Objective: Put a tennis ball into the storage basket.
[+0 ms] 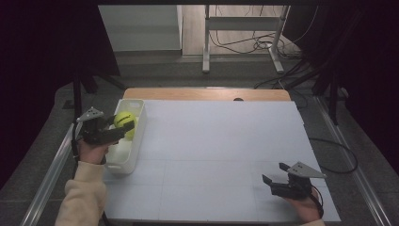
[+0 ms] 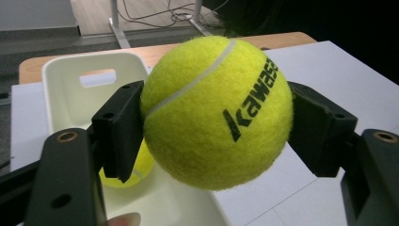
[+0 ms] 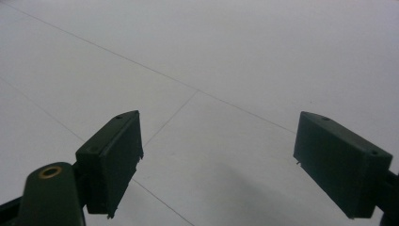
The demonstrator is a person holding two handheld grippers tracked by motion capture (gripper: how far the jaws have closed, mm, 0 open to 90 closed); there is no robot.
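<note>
Ball clamped in left gripper above white bin, best lowered beside second ball before release; right gripper agape, empty, well apart from bin.

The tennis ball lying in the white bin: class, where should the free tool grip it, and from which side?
Grip the second ball across its widest middle, coming straight down through the open top of the white bin. It is round, so any diameter serves, but the walls block the sides. The left tool, holding another ball, hangs over it.
</note>
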